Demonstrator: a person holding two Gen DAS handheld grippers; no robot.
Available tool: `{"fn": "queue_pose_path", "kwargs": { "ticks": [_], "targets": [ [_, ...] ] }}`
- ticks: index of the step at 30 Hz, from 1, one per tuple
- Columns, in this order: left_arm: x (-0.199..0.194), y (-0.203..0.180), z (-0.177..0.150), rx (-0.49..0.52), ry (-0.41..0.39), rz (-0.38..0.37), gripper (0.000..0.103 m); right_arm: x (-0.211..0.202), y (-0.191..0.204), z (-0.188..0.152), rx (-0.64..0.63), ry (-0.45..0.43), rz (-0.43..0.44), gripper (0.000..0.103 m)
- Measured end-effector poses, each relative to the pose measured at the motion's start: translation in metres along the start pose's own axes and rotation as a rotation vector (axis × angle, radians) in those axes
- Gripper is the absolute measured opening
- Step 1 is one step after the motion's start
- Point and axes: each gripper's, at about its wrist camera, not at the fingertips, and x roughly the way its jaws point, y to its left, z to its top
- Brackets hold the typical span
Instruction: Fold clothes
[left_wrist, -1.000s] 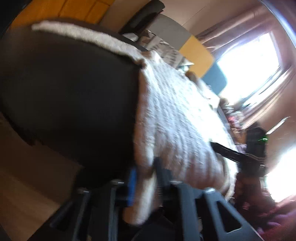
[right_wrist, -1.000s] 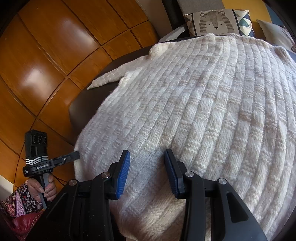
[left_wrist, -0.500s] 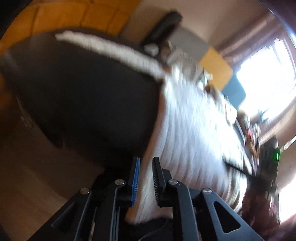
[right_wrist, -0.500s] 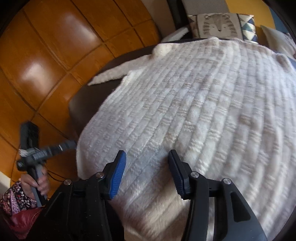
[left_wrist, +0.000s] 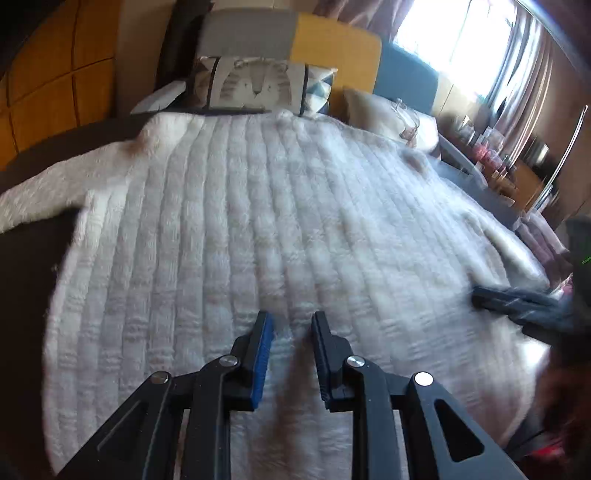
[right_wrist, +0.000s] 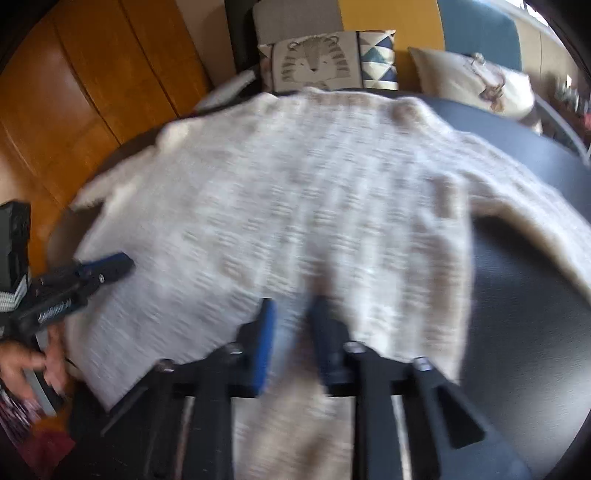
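A white ribbed knit sweater (left_wrist: 258, 221) lies spread flat on a dark round surface (right_wrist: 524, 295), sleeves out to both sides; it also shows in the right wrist view (right_wrist: 314, 206). My left gripper (left_wrist: 291, 325) is open and empty, hovering over the sweater's lower hem. My right gripper (right_wrist: 291, 314) is open over the hem, with knit fabric showing between its fingers; blur hides any contact. The left gripper also shows at the sweater's left edge in the right wrist view (right_wrist: 92, 273), and the right gripper at the right edge of the left wrist view (left_wrist: 517, 302).
A tiger-print cushion (left_wrist: 251, 83) and a cream pillow (right_wrist: 476, 81) lie beyond the sweater's collar. Orange wood panels (right_wrist: 92, 85) stand to the left. Shelves with jars (left_wrist: 491, 147) and a bright curtained window (left_wrist: 461, 40) are at the right.
My left gripper let go of the sweater's left edge, opened and swung to face the sweater over the hem. My right gripper pulled back, so more of the sweater shows.
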Motion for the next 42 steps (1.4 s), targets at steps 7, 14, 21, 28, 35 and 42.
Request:
{"fn": "queue_pose_path", "kwargs": {
  "ticks": [7, 14, 21, 28, 35, 42],
  "targets": [
    [-0.007, 0.002, 0.009, -0.016, 0.019, -0.037, 0.022, -0.028, -0.035, -0.009, 0.138, -0.066, 0.173, 0.020],
    [0.015, -0.091, 0.048, 0.199, 0.014, -0.125, 0.022, -0.042, -0.013, -0.032, -0.076, -0.001, 0.102, 0.020],
    [0.056, -0.151, 0.038, 0.406, 0.006, -0.061, 0.024, -0.061, -0.006, -0.079, -0.240, -0.001, -0.030, 0.021],
    [0.053, -0.145, 0.033, 0.381, -0.008, -0.077, 0.025, -0.087, 0.001, -0.081, -0.176, -0.076, 0.123, 0.021],
    [0.059, -0.141, 0.036, 0.356, 0.004, -0.102, 0.026, -0.065, 0.073, -0.124, -0.580, -0.026, -0.076, 0.023],
    [0.059, -0.142, 0.036, 0.354, 0.003, -0.099, 0.026, -0.074, 0.073, -0.108, -0.527, 0.016, 0.041, 0.024]
  ]
}}
